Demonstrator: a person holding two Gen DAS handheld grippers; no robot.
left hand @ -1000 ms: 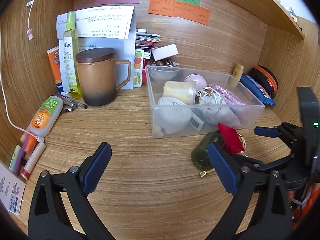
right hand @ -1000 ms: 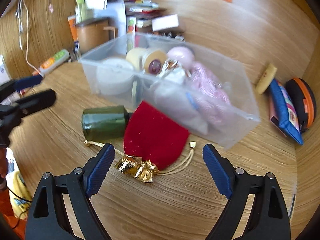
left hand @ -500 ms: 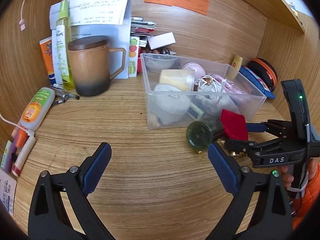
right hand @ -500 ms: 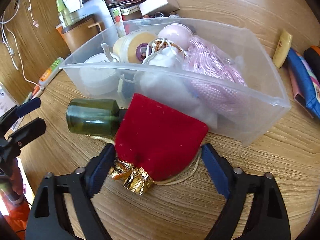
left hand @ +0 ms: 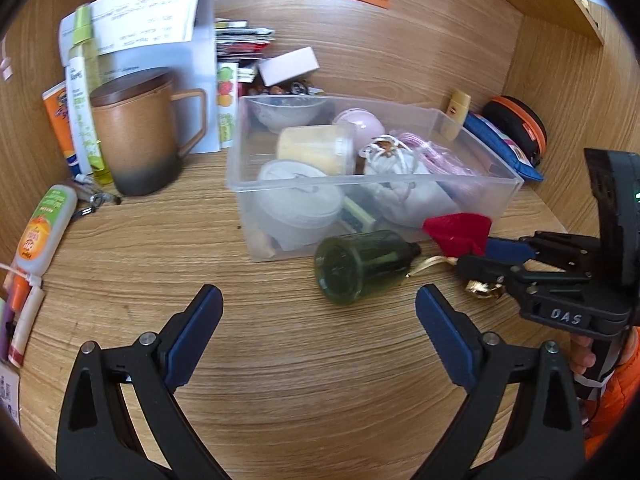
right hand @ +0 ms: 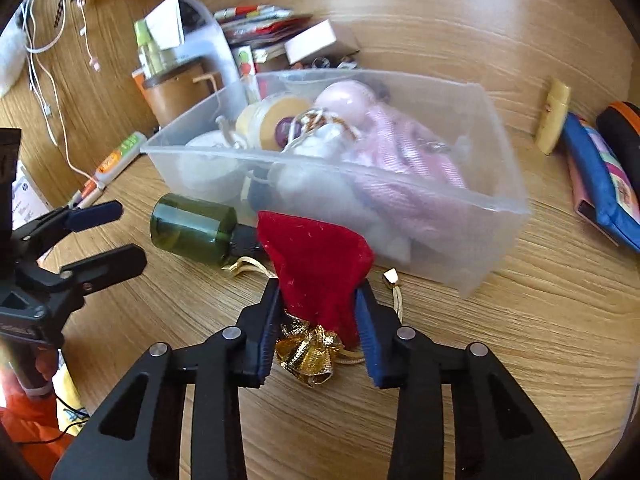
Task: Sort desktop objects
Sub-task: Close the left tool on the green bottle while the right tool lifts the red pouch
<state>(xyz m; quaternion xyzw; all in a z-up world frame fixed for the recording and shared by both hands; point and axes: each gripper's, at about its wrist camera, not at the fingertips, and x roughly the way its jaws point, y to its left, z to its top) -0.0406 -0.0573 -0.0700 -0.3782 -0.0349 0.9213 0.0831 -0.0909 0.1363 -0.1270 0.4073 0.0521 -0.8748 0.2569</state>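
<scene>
My right gripper [right hand: 316, 308] is shut on a red velvet pouch [right hand: 316, 256] with a gold ruffled top, held just in front of the clear plastic bin [right hand: 472, 276]. The pouch [left hand: 458, 230] and right gripper [left hand: 480, 258] also show in the left wrist view. A dark green bottle [right hand: 192, 230] lies on its side next to the pouch, against the bin's front wall; it also shows in the left wrist view [left hand: 360, 266]. My left gripper [left hand: 318, 330] is open and empty, a little in front of the bottle. The bin [left hand: 508, 184] holds several items.
A brown lidded mug [left hand: 138, 132], a green spray bottle [left hand: 82, 92] and tubes stand at the back left. A white-orange tube [left hand: 42, 236] lies at the left. A blue pouch [right hand: 600, 184] and an orange-rimmed case [left hand: 516, 128] sit at the right. Wooden walls enclose the desk.
My right gripper has closed on the red pouch and raised it slightly. My left gripper has moved closer to the green bottle and stays open.
</scene>
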